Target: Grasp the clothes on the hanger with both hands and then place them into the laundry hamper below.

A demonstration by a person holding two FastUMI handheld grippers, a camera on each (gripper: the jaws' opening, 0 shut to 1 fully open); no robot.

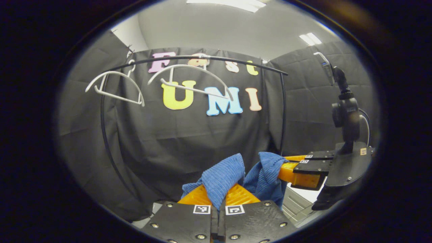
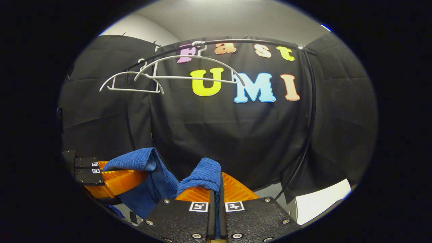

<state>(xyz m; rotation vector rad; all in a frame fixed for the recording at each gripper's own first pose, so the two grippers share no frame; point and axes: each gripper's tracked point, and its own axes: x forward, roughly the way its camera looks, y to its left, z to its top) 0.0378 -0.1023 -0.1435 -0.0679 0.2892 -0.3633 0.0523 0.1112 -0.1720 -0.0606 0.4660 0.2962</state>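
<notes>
both your grippers, left (image 1: 218, 195) and right (image 2: 215, 192), clench the blue ribbed knit garment (image 1: 224, 175), slung between them at the frame's bottom; hamper lies below.

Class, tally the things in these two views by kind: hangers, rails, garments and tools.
White hangers: 2
Black rail: 1
Blue garment: 1
Tools, left tool and right tool: 2
Total: 6

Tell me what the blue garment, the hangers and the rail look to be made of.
Blue garment: soft ribbed knit, matte, judging by its fine parallel ridges. Hangers: likely white plastic or coated wire, smooth and thin. Rail: probably dark metal tube, slim with a faint sheen.
</notes>
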